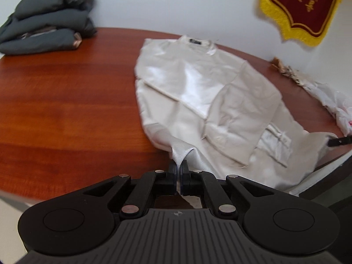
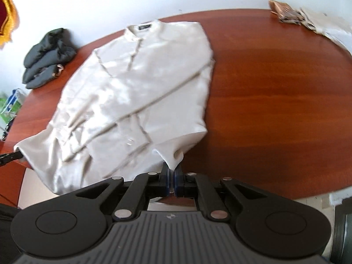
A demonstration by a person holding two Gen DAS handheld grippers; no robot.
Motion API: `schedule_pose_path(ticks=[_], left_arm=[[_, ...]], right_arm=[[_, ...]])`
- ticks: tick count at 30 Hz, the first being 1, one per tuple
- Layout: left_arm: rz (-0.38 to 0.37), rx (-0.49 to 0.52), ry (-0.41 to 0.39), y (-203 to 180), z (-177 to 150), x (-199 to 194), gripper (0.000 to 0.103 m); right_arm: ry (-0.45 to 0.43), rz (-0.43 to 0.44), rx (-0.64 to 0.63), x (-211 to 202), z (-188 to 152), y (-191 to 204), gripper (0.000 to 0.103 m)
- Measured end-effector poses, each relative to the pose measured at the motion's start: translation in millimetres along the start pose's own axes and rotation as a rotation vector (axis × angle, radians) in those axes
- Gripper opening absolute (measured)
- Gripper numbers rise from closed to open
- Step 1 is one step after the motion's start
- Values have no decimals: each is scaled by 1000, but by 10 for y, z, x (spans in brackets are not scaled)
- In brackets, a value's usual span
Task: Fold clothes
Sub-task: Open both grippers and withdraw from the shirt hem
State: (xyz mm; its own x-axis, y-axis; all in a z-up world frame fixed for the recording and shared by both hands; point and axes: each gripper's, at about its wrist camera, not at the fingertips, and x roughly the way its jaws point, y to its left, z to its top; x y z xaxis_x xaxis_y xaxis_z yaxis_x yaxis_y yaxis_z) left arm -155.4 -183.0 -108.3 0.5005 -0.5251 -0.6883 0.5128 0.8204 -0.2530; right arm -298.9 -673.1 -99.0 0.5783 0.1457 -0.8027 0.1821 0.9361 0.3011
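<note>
A cream long-sleeved shirt (image 1: 198, 92) lies on the reddish wooden table (image 1: 66, 101), collar toward the wall, both sleeves folded across its front. My left gripper (image 1: 178, 169) is shut on the shirt's near-left hem corner, which rises in a small peak off the table. In the right wrist view the same shirt (image 2: 140, 88) spreads over the table (image 2: 275, 99), and my right gripper (image 2: 172, 171) is shut on its near-right hem corner, lifted likewise. The other gripper's dark tip shows at the shirt's far corner in each view.
A stack of folded dark grey garments (image 1: 46, 19) sits at the back left by the wall. Crumpled pale cloth and paper (image 1: 330, 96) lie at the back right. A red and yellow pennant (image 1: 303, 8) hangs on the wall. The table's front edge is right below the grippers.
</note>
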Motion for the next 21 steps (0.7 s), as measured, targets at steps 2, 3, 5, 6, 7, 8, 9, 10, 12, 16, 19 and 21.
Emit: schedule_pose_path(ticks=[2, 3, 5, 6, 7, 8, 9, 10, 12, 16, 19, 21], left_arm=[[-7, 4, 4, -26, -17, -8, 3], [-5, 2, 11, -29, -41, -10, 3], [7, -5, 25, -19, -83, -7, 3], [16, -10, 33, -3, -111, -11, 3], [27, -14, 42, 12, -135, -9, 3], [38, -16, 48, 26, -157, -18, 3], [57, -21, 60, 45, -195, -25, 3], [77, -24, 68, 60, -222, -35, 4], [106, -25, 77, 64, -256, -62, 7], [153, -25, 68, 3, -295, -152, 38], [160, -26, 53, -103, -300, -197, 46], [161, -17, 51, -211, -291, -199, 48]], right_arm=[[8, 4, -7, -17, 6, 41, 4], [14, 5, -9, -10, 8, 60, 4], [26, 3, -8, 0, -13, 66, 4], [34, -5, -11, 14, -22, 69, 4], [39, -8, -11, -9, -52, 69, 4], [53, -16, -8, -9, -77, 47, 4], [62, -22, -6, -9, -99, 21, 4], [69, -26, -6, -1, -126, 11, 4], [91, -39, -17, 24, -159, -20, 9], [112, -66, -44, 29, -129, -96, 41], [106, -72, -67, -3, -36, -149, 43], [97, -75, -88, -41, 106, -224, 46]])
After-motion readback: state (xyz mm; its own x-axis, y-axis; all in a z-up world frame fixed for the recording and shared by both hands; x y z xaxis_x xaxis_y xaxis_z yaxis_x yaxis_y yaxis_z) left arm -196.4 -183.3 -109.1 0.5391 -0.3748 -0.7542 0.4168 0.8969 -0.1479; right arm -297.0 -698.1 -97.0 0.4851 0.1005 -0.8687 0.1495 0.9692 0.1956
